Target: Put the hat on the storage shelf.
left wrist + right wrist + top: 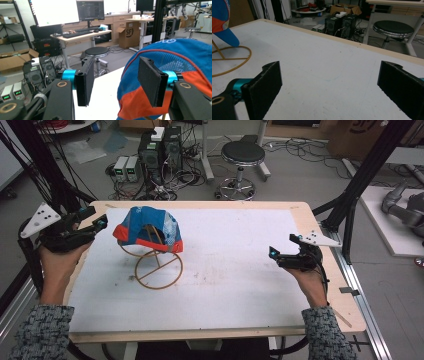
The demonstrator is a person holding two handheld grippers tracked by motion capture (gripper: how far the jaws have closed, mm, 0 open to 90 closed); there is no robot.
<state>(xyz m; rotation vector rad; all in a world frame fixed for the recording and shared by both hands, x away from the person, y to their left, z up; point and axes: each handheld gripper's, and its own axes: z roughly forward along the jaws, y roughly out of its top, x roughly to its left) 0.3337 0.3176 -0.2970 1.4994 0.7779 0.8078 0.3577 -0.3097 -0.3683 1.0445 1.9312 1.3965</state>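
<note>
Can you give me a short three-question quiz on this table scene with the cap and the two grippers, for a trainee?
1. True or false: the blue and orange cap lies flat on the white table.
2. Which gripper is nearer the cap: A, the left gripper, or B, the right gripper?
3. In the right gripper view, what lies between the jaws?

Key
1. False: it sits on a wooden hoop stand.
2. A: it points at the cap's side from just beside it, jaws open with nothing between them, while the right one hangs far across the table.
3. Bare table surface; the jaws stand wide open.
</note>
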